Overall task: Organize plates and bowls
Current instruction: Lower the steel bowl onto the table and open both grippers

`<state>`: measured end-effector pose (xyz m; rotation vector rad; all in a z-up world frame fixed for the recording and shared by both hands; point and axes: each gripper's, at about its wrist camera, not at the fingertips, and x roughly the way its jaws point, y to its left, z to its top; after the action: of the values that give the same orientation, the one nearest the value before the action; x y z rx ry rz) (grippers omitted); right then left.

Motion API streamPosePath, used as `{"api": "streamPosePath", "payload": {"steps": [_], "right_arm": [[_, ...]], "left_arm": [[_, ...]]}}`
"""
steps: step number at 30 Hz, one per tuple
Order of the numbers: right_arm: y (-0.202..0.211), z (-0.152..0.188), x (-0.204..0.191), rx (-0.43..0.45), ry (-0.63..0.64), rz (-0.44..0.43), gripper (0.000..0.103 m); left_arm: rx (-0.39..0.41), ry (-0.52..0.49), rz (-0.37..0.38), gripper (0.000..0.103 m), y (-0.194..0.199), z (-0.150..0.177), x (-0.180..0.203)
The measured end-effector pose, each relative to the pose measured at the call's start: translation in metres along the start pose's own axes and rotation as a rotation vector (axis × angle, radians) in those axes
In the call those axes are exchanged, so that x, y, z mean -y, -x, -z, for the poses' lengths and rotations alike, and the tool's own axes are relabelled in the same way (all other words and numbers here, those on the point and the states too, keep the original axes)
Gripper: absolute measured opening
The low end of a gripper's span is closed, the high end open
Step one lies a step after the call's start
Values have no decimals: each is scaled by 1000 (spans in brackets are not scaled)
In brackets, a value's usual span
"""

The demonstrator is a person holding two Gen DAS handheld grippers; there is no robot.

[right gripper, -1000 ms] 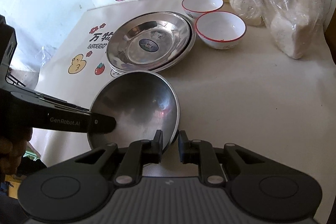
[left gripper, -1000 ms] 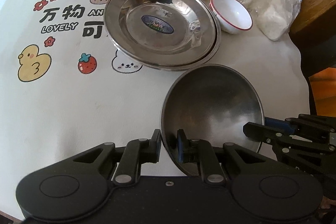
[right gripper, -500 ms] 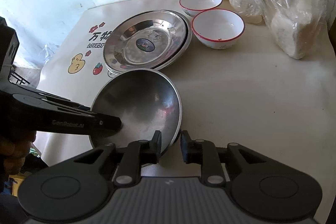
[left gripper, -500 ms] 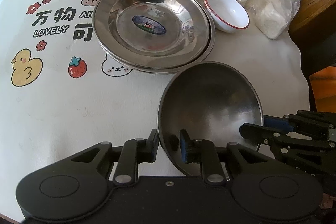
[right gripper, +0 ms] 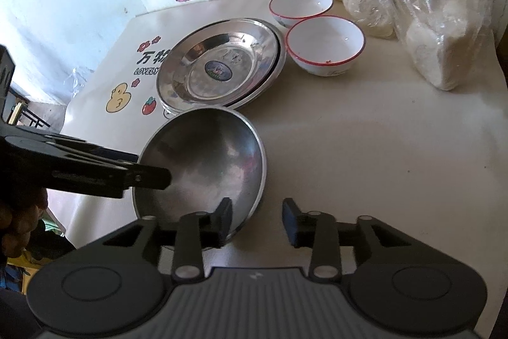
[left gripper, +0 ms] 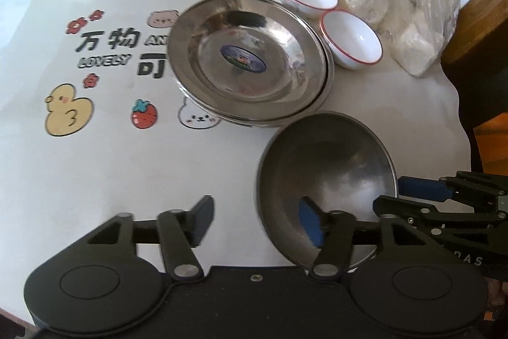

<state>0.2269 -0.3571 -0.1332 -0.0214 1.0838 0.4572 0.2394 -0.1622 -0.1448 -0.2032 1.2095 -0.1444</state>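
From your left wrist camera, your left hand-held gripper [left gripper: 257, 223] straddles the near rim of the steel bowl [left gripper: 327, 183]: 1 finger is outside on the cloth and the blue-padded finger is inside. The jaws are opening and neither pad presses the rim, so the bowl now rests on the bench [left gripper: 158, 167], just in front of the stacked steel plates [left gripper: 247, 59], with its far rim close to theirs; whether they touch you cannot tell. That spot likely keeps metal with metal. The 2 red-rimmed white bowls [left gripper: 349, 38] sit side by side beyond the plates, next to a plastic bag of white buns [left gripper: 397, 8], unstacked, which suggests they are the remaining work. Your right hand-held gripper [left gripper: 390, 193] reaches in from the right edge of the view, at the bowl's opposite rim.

From your right wrist camera, the right hand-held gripper [right gripper: 257, 218] also stands apart and opening, 1 finger just inside the steel bowl [right gripper: 206, 161] and the other clear of it over bare bench [right gripper: 397, 148]. No pad bears on the rim. A grip on 2 opposite edges makes sense for a wide, shallow, slippery bowl. The left hand-held gripper [right gripper: 158, 177] pokes over the bowl's left rim, your hand [right gripper: 19, 218] behind it. The steel plates [right gripper: 219, 69] lie just beyond.
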Motion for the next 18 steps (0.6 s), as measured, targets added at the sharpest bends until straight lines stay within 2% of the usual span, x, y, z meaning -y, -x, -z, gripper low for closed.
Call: {"api": "streamPosePath", "payload": {"steps": [5, 7, 10, 11, 14, 18], "right_arm": [[7, -3, 8, 26, -25, 1, 65], [10, -4, 13, 37, -37, 0, 71], [14, -6, 21, 58, -60, 1, 86], [15, -7, 24, 68, -71, 0, 93], [18, -11, 34, 94, -100, 2, 101], [20, -15, 48, 128, -140, 18, 103]], "left_arm": [[27, 33, -19, 88, 12, 0, -4], [42, 43, -31, 92, 16, -3, -5], [58, 59, -43, 102, 19, -8, -6], [64, 64, -44, 102, 20, -12, -5], [92, 66, -51, 102, 21, -23, -3], [134, 44, -61, 102, 21, -43, 4]]}}
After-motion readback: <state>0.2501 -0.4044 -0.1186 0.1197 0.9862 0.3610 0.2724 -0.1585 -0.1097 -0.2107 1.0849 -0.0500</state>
